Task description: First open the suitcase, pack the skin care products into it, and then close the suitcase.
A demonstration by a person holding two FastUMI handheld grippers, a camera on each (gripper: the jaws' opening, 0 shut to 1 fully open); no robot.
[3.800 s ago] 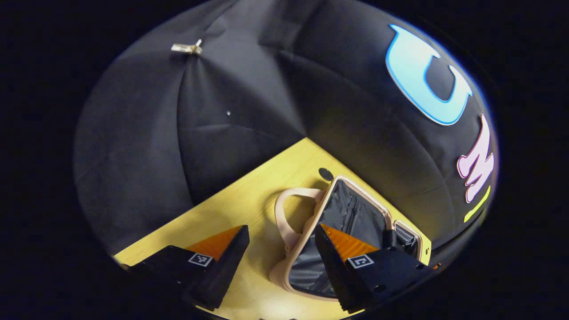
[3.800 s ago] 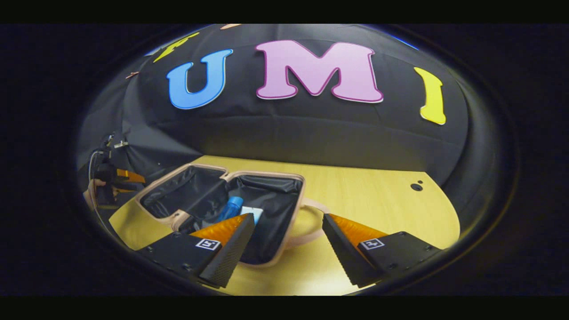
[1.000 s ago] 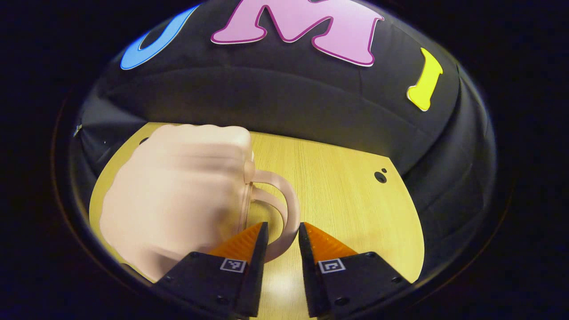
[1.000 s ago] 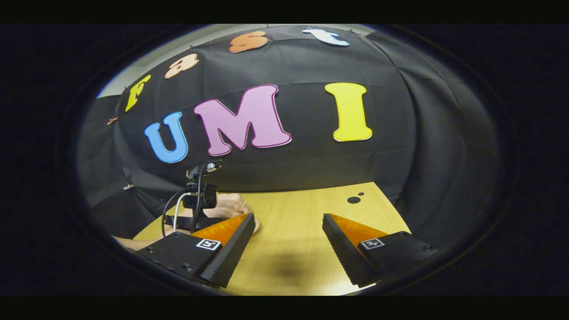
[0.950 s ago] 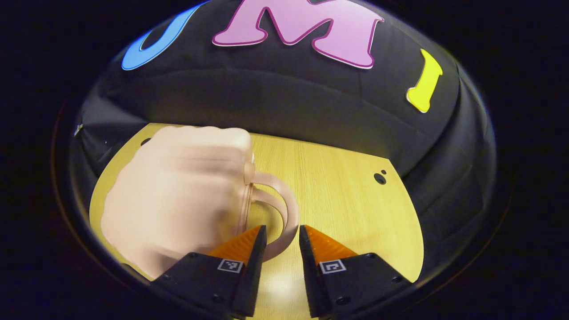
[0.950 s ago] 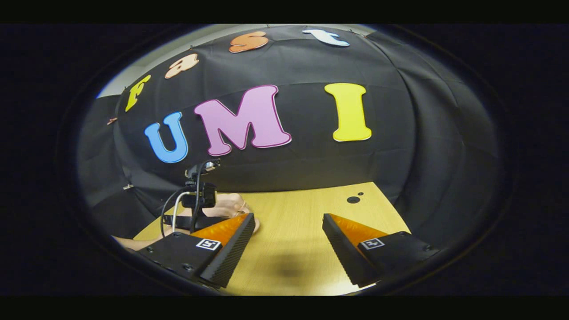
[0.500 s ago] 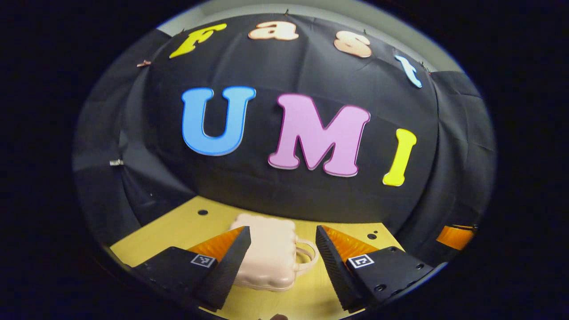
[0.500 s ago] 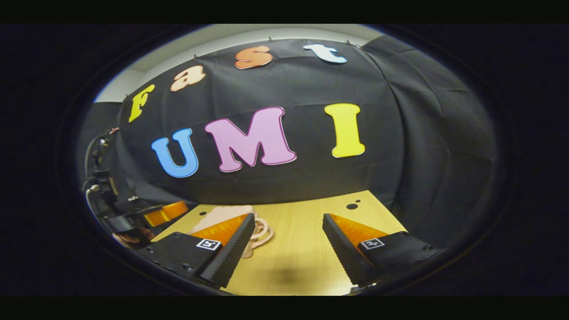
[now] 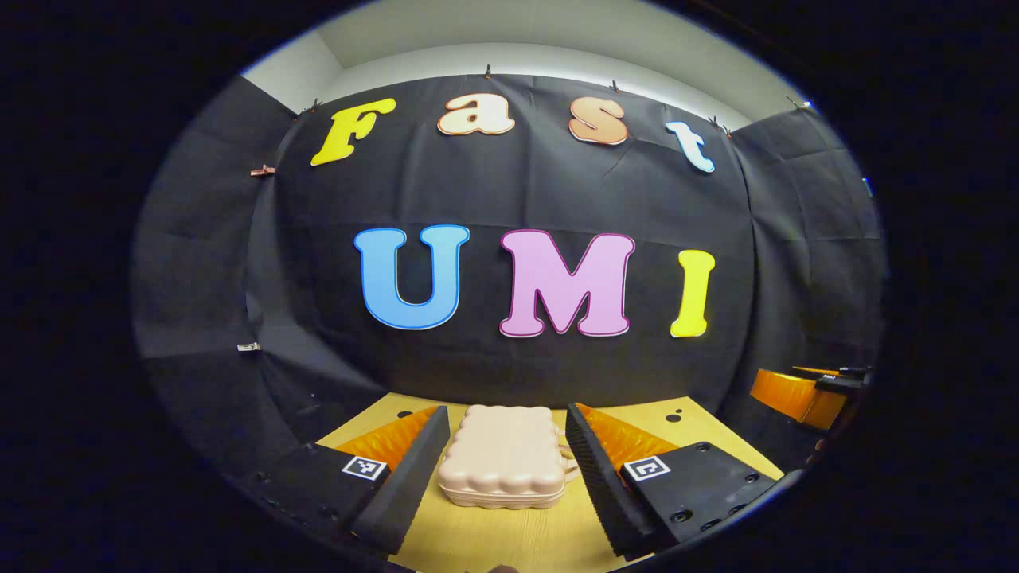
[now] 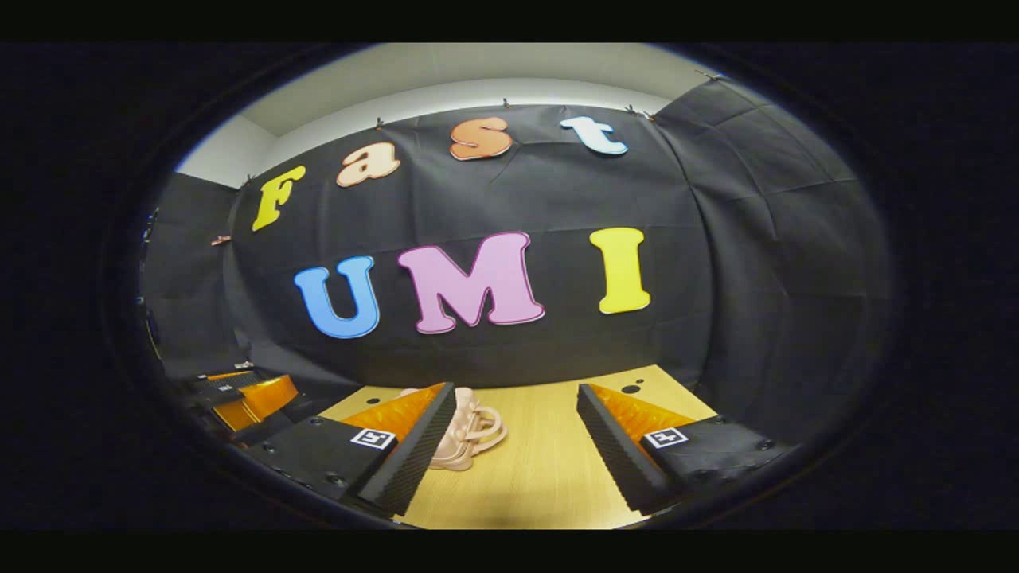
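The small pink suitcase [image 9: 503, 458] lies closed and flat on the wooden table [image 9: 509, 541], its handles pointing right. My left gripper [image 9: 497, 469] is open and held back, with the case seen between its fingers farther off and untouched. In the right gripper view the suitcase [image 10: 466, 434] peeks out behind the left finger, handles toward the table's middle. My right gripper [image 10: 513, 446] is open over bare table, holding nothing. The right gripper [image 9: 800, 394] appears at the right edge of the left gripper view, and the left gripper [image 10: 247, 398] at the left edge of the right gripper view. The skin care products are hidden.
The black cloth wall rises just behind the table. Small round holes [image 9: 674, 417] mark the tabletop near its far right corner, also seen as holes [image 10: 630, 389] in the right gripper view.
The suitcase went from open with products inside to closed. My left gripper let go of the handle, opened, and drew back and up. The right gripper also pulled back.
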